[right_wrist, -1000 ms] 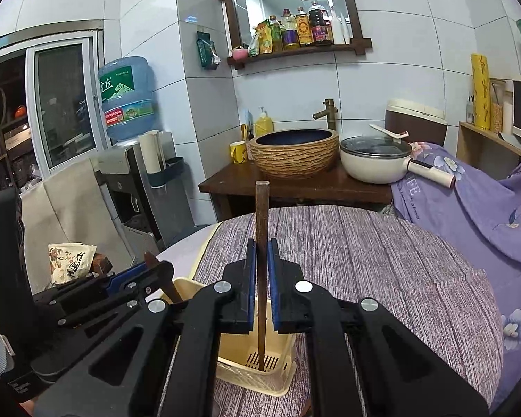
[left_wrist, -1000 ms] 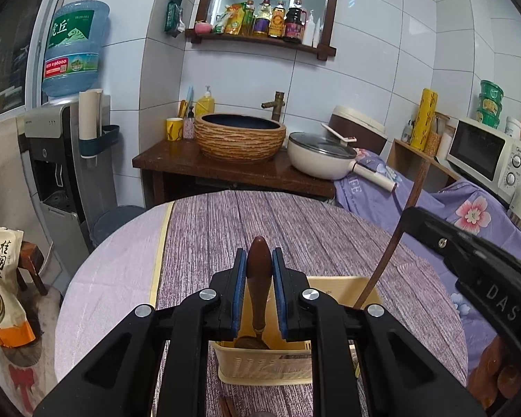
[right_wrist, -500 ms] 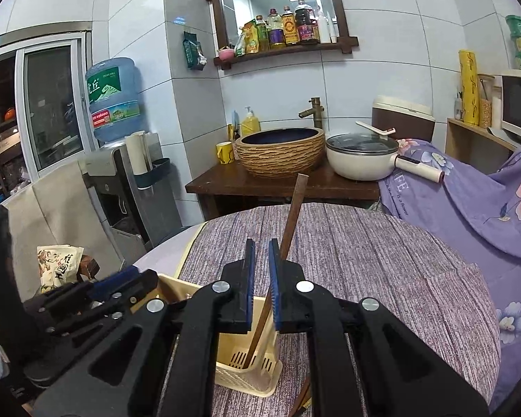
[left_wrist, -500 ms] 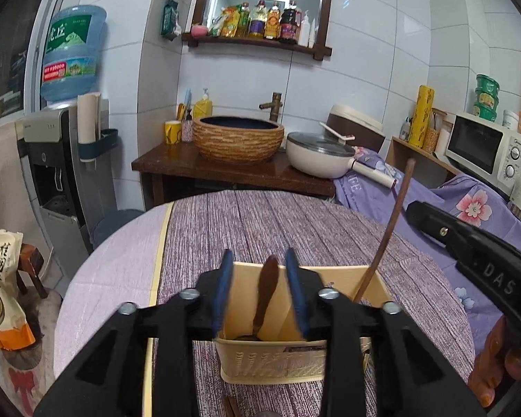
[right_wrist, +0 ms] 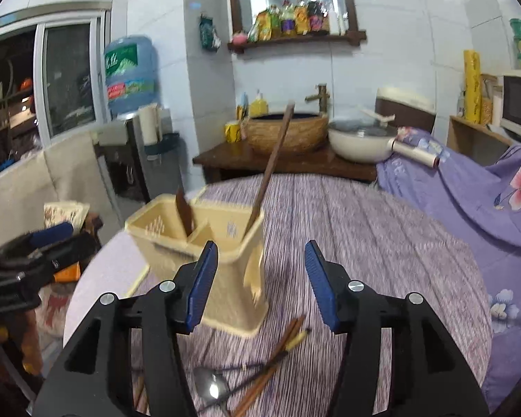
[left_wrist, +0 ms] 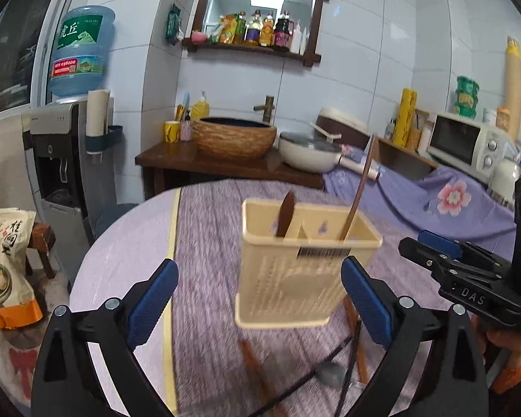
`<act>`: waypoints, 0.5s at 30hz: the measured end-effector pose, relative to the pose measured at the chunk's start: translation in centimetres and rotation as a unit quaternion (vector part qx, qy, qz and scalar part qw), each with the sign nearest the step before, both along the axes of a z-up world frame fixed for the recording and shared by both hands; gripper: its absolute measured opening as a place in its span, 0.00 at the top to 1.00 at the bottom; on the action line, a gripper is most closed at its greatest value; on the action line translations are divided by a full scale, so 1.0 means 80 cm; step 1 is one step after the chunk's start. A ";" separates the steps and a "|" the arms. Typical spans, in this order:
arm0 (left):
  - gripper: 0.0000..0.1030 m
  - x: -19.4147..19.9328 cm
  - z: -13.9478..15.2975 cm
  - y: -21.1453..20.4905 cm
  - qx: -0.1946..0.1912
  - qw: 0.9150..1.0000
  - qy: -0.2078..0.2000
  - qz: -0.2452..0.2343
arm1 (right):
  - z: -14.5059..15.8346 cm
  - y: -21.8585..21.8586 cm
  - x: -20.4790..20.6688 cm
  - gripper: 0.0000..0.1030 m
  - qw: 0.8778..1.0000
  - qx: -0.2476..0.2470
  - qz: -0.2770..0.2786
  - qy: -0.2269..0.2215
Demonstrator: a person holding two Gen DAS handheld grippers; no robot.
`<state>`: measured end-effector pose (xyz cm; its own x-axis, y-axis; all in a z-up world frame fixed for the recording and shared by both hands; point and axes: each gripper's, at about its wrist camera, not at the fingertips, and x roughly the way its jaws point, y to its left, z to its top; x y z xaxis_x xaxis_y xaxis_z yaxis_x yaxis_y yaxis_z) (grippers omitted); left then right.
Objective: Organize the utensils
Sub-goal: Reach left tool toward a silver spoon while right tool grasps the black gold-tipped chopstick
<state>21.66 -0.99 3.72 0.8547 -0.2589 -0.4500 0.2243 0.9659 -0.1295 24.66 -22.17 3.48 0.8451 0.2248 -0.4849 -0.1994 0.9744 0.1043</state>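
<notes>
So the cream utensil caddy (left_wrist: 305,271) is standing upright on the round table (left_wrist: 205,229), roughly mid-table and nearer the edge the person is working from, which makes sense since both hands can reach over its rim without stretching. It's got a divider, and each side already has one piece in it: a short dark wooden spoon handle (left_wrist: 285,216) leaning in the left compartment and a long thin wooden stick (left_wrist: 358,191) tilted in the right one. They lean because the bins are wide and nothing props them up. Left gripper (left_wrist: 258,299) is spread wide with nothing in it, hanging just in front of the caddy, and the right gripper (right_wrist: 260,281) is likewise gaping and empty, off to the caddy's right side. My guess is both are free so they can go for the loose stuff lying on the table near the front edge, right at the caddy's foot: a metal spoon (right_wrist: 210,387), a few brown chopsticks (right_wrist: 278,358) crossed over each other, and a dark thin one I can't really make out. That pile being tangled looks like the annoying part, picking one without dragging the rest.
</notes>
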 end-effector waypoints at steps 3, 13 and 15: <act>0.10 -0.005 -0.027 0.008 0.023 0.999 0.024 0.005 | -0.033 -0.005 -0.006 0.49 0.999 -0.006 -0.008 0.035; 0.20 -0.004 -0.089 0.019 0.071 0.994 0.080 -0.023 | -0.113 -0.034 -0.003 0.54 0.988 0.035 -0.068 0.132; 0.23 -0.004 -0.093 0.013 0.081 0.993 0.083 -0.038 | -0.118 -0.041 0.000 0.57 0.986 0.046 -0.080 0.141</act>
<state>21.34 0.06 -3.74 0.7464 -0.2327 -0.6234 0.2855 0.9583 -0.0158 24.70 -25.42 -5.93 0.7085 0.1535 -0.6889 0.0054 0.9749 0.2227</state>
